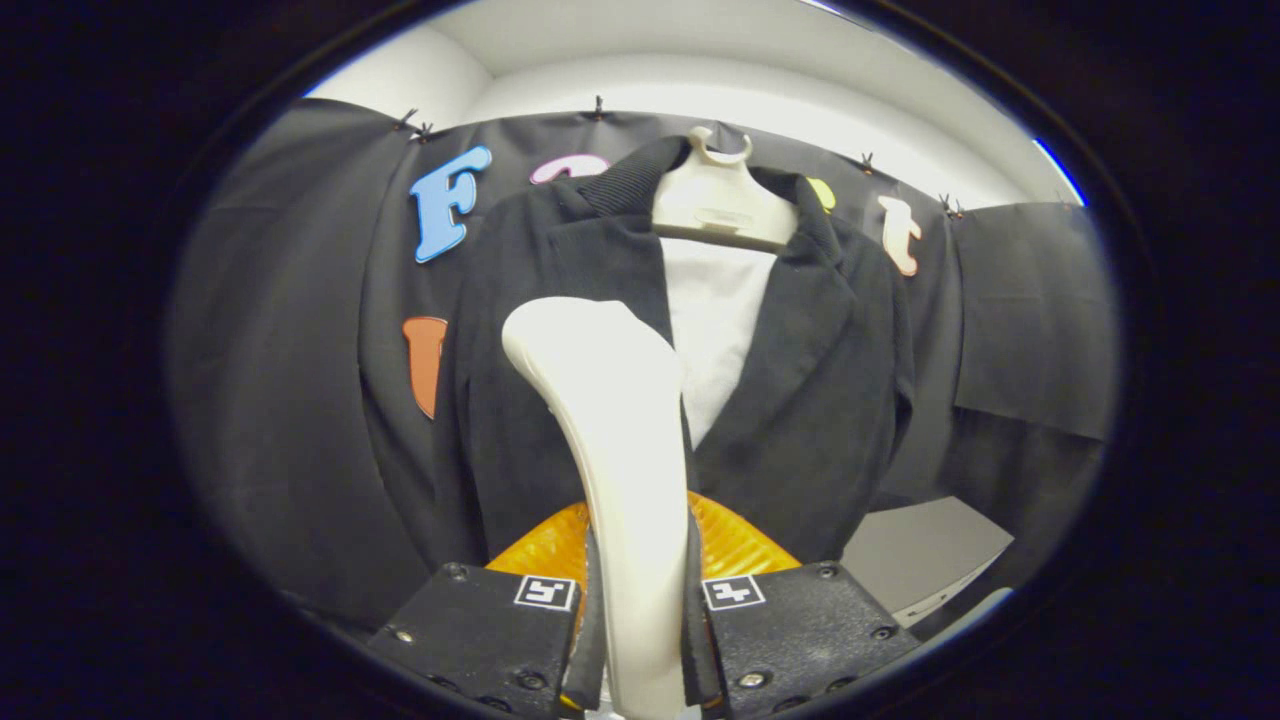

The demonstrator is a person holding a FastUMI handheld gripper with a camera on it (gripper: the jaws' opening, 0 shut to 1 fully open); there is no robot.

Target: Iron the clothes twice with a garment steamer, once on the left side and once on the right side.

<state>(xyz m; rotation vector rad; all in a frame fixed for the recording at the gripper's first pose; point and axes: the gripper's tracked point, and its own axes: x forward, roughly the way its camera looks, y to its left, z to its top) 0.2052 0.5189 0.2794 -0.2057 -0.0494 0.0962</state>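
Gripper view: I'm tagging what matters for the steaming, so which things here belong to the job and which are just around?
Job:
- garment steamer, clamped in the gripper
- black jacket
- white hanger
- white shirt under the jacket

Just around:
- grey surface beyond the jacket's hem

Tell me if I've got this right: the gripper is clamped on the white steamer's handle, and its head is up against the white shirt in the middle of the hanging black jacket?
Not quite. In the gripper view the gripper is indeed shut on the white garment steamer, but its head sits in front of the black jacket panel beside the opening, not the white shirt.
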